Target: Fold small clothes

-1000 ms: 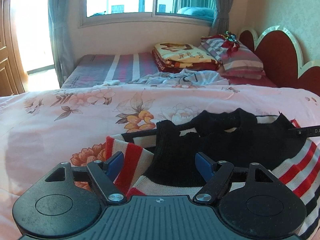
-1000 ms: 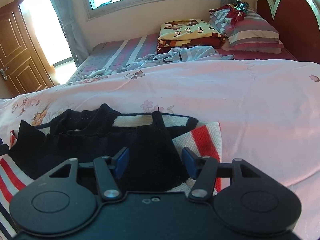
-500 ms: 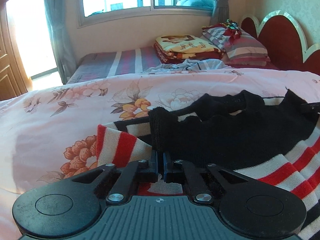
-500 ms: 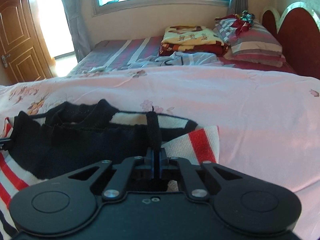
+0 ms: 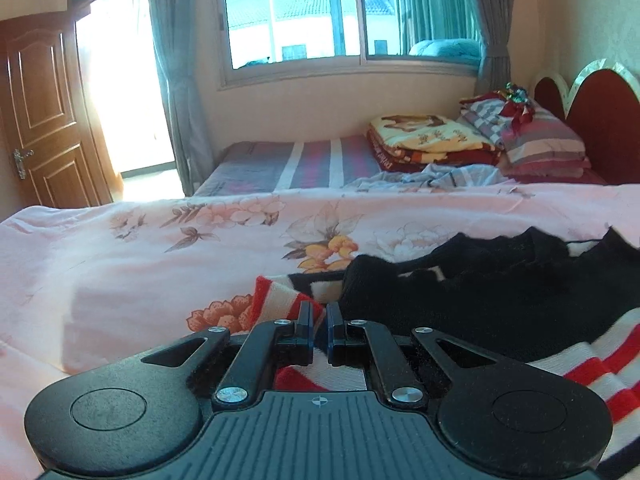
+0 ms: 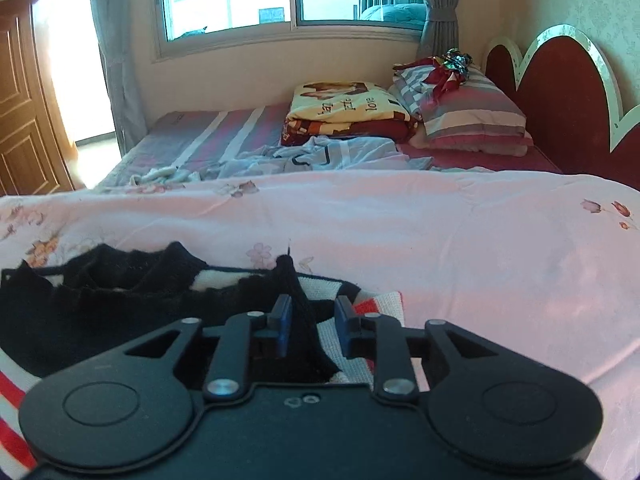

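Sweater (image 5: 500, 300) runs off both views' edges.

Everything I'm working over sits on a bed covered by a pink floral bedspread (image 5: 168, 256). Lying straight on it is the small knit sweater (image 5: 500, 292), black across the chest with red and white stripes, a bit rumpled. Past the pink cover's far edge I can see a striped purple sheet (image 6: 208, 136). On that there's a crumpled pale blue garment (image 6: 332, 156), a small whitish scrap of cloth (image 6: 160, 176), a folded yellow-and-red blanket (image 6: 344, 112), and striped pillows (image 6: 472, 116) stacked against the red headboard (image 6: 560, 92).
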Action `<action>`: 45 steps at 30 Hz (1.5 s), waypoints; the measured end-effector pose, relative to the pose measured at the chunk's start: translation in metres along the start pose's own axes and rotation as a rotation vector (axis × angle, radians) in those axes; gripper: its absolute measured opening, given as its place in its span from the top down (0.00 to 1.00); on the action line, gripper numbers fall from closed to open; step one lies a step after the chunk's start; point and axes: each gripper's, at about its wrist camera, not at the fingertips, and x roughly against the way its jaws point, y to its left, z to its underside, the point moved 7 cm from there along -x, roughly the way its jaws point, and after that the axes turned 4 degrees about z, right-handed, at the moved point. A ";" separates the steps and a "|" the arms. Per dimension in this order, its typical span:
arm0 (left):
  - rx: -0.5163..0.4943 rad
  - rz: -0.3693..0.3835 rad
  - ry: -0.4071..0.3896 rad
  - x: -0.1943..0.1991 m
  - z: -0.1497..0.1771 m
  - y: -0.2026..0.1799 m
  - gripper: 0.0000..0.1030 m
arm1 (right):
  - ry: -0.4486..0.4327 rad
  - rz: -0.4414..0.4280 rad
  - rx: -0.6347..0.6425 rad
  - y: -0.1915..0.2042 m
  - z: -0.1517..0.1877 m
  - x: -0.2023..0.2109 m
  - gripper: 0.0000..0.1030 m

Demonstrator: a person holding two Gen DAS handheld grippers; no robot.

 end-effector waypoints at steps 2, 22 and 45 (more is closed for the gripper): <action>-0.010 0.062 -0.010 0.010 -0.005 -0.014 0.95 | -0.008 -0.054 0.002 0.011 -0.001 0.014 0.76; -0.002 0.189 0.104 0.040 0.028 -0.053 0.95 | 0.045 -0.171 0.103 0.080 0.038 0.048 0.75; -0.022 0.184 0.123 0.081 0.077 -0.051 0.95 | 0.040 -0.083 0.268 0.104 0.120 0.093 0.73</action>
